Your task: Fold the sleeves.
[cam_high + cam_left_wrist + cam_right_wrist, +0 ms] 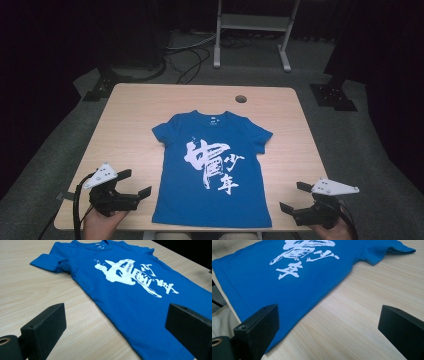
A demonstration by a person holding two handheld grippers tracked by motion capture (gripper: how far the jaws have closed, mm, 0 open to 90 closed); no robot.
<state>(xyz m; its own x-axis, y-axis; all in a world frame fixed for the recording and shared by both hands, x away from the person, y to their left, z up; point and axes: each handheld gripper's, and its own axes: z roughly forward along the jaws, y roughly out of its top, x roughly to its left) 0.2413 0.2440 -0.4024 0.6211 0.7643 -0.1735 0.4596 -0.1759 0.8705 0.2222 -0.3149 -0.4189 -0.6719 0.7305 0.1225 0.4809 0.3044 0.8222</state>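
A blue T-shirt (212, 172) lies flat on the surface (130, 125) between the left tongs (135, 184) and right tongs (295, 196), both spread and empty.

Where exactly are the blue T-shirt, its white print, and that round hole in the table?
blue T-shirt (175, 195): high view, plain cloth near the hem.
white print (207, 162): high view, middle of the lettering.
round hole (241, 98): high view, its centre, near the table's far edge.
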